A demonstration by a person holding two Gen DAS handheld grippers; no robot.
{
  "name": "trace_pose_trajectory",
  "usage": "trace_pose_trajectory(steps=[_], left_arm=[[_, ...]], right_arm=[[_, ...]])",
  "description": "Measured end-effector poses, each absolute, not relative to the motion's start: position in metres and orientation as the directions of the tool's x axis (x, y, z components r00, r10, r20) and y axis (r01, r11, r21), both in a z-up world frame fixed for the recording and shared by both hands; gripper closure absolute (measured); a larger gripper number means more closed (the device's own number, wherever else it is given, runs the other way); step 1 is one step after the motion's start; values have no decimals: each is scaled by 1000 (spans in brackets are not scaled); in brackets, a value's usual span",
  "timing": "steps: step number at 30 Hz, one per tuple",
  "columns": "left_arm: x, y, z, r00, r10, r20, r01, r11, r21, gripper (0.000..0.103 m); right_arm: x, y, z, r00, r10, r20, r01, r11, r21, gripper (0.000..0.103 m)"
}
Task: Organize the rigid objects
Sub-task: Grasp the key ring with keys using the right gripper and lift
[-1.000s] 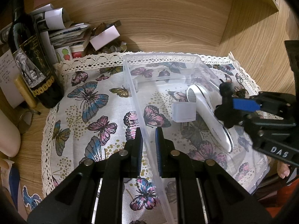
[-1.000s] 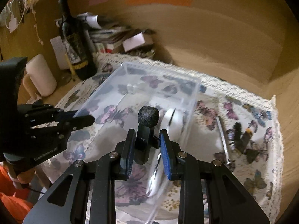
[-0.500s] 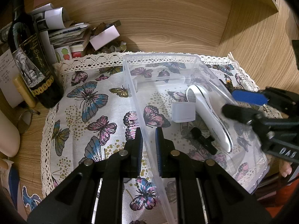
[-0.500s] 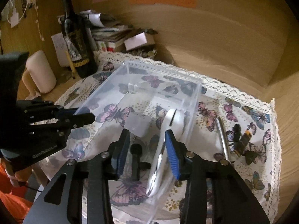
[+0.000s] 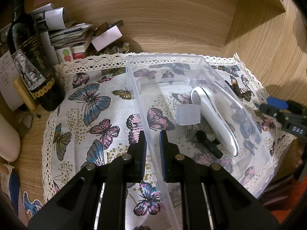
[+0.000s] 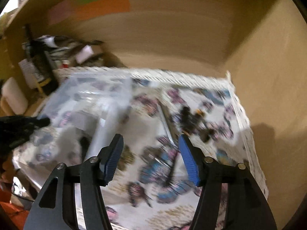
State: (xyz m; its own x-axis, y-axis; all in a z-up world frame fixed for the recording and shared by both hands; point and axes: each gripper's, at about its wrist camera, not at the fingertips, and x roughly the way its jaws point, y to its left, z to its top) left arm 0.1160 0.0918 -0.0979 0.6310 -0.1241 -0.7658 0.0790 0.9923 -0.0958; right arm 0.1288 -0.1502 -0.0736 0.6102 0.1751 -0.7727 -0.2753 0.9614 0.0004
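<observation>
Since dropping the black microphone (image 5: 208, 140) into the clear bin (image 5: 268, 151), the right gripper (image 6: 151, 154) has opened.

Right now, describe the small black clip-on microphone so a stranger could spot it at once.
Find the clear plastic box on the butterfly-print cloth. Inside it, near the front, the small black clip-on microphone lies beside the long white handheld device and the translucent white cap. It is the only black thing in the box.

Right wrist view — cloth (image 6: 201, 103) motion-blurred
</observation>
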Motion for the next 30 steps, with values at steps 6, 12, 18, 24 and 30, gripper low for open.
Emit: trace_pose_trajectory(steps=[6, 12, 18, 24, 30], left_arm=[[117, 92, -98, 625, -125, -770, 77, 992, -98, 90], [117, 93, -99, 624, -125, -771, 77, 992, -98, 90], [117, 94, -100, 622, -127, -773, 77, 992, -101, 90], [118, 93, -101, 623, -124, -772, 81, 992, -95, 90], [117, 93, -101, 624, -124, -772, 79, 992, -95, 90]], right_arm=[[140, -178, -107, 551, 139, -823, -192, 981, 37, 46], [151, -174, -117, 514, 188, -837, -201, 975, 96, 46], [155, -143, -120, 506, 223, -833, -287, 954, 81, 46], [164, -127, -142, 457, 198, -867, -326, 944, 43, 54], [160, -134, -139, 488, 180, -854, -315, 949, 19, 77]])
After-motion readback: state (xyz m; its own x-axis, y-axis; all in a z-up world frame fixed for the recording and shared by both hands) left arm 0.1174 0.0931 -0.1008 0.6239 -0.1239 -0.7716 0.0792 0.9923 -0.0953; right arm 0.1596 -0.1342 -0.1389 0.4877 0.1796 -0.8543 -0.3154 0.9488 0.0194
